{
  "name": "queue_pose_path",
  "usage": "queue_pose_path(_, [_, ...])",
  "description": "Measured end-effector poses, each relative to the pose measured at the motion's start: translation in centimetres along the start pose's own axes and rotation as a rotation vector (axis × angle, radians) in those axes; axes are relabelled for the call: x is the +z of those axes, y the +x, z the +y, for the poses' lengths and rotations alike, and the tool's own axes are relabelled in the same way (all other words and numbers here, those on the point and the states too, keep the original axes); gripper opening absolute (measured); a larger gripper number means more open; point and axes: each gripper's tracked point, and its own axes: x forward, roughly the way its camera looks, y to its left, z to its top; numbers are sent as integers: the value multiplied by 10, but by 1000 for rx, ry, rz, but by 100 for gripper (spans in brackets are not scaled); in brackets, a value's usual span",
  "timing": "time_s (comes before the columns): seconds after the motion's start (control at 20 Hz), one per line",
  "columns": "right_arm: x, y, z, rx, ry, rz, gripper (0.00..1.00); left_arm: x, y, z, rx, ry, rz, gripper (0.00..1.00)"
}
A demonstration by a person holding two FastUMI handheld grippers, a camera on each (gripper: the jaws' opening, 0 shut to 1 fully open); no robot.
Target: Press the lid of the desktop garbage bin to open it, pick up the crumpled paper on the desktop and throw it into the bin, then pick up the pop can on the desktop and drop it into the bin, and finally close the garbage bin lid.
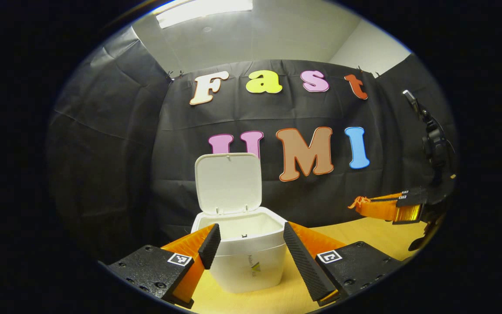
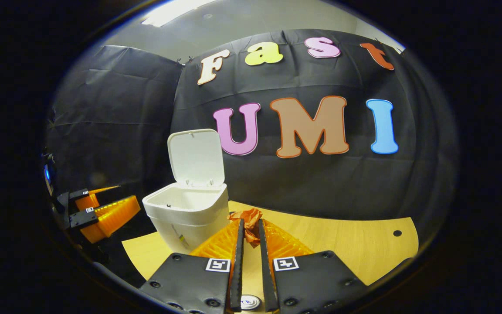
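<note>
On the wooden worktop (image 2: 342, 244), toward the far left in my right gripper view, stands the white garbage bin (image 2: 190, 218), its lid (image 2: 196, 158) swung up and standing nearly upright at the far edge, the inside of the lid facing me and the mouth open upward. My right gripper (image 2: 251, 235) has its jaws clenched on the orange crumpled paper (image 2: 247, 220), which sticks out past the fingertips, just right of the bin and near its rim. Low between the fingers, at the near edge of that view, I see the round top of the pop can (image 2: 249, 302), so it stands upright below the gripper. My left gripper (image 1: 251, 246) has its jaws released, spread wide either side of the bin (image 1: 249, 257), with the bin straight ahead and the raised lid (image 1: 228, 183) behind the opening. Off to the right in the left gripper view, the right gripper (image 1: 360, 204) hangs above the worktop (image 1: 364, 231), paper (image 1: 358, 203) at its tip
</note>
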Motion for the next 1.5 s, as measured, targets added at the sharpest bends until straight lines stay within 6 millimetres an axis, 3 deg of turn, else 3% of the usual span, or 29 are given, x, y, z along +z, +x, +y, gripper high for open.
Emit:
queue_pose_path(0.45, [39, 58, 66, 97, -36, -45, 21, -10, 2, 57, 65, 5, 20, 88])
queue_pose_path(0.8, [45, 104, 113, 168, -79, -26, 21, -25, 0, 92, 132, 4, 49, 89])
queue_pose_path(1.15, [40, 157, 139, 189, -95, 1, 22, -36, -4, 124, 211, 13, 77, 89])
queue_pose_path(1.25, [35, 159, 141, 192, -92, 12, 26, -37, -4, 127, 220, 15, 82, 89])
queue_pose_path(1.45, [30, 165, 145, 195, -94, 34, 48, -40, -3, 126, 216, 12, 85, 89])
queue_pose_path(1.5, [31, 163, 144, 193, -92, 29, 64, -38, -2, 124, 212, 12, 82, 94])
